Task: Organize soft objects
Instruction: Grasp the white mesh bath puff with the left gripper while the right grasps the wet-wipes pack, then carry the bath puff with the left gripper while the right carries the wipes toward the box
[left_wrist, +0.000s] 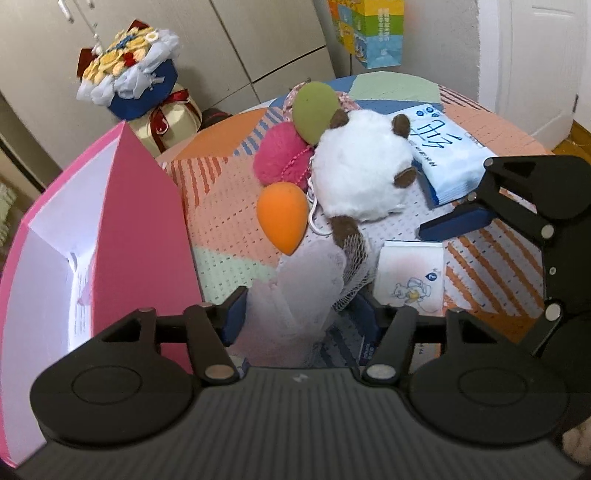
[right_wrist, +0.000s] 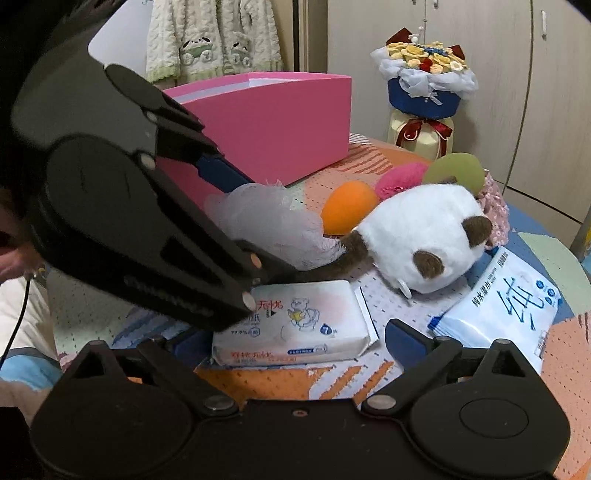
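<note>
My left gripper (left_wrist: 301, 314) is shut on a white mesh bath pouf (left_wrist: 299, 288), which bulges between its blue pads just above the cloth. From the right wrist view, the pouf (right_wrist: 266, 225) touches the brown tail of a white plush toy (right_wrist: 421, 236). My right gripper (right_wrist: 291, 336) stands open, low over the table, with a small tissue pack (right_wrist: 291, 325) lying between its fingers; the pads do not press on it. Behind the plush lie an orange sponge (left_wrist: 282, 218), a pink pompom (left_wrist: 280, 153) and a green sponge (left_wrist: 314, 110).
An open pink box (left_wrist: 140, 240) stands at the table's left, close to the left gripper. A large blue-and-white wipes pack (right_wrist: 498, 314) lies right of the plush. The round table has a patterned cloth (left_wrist: 229, 206). A flower bouquet (left_wrist: 129, 81) and cupboards stand beyond.
</note>
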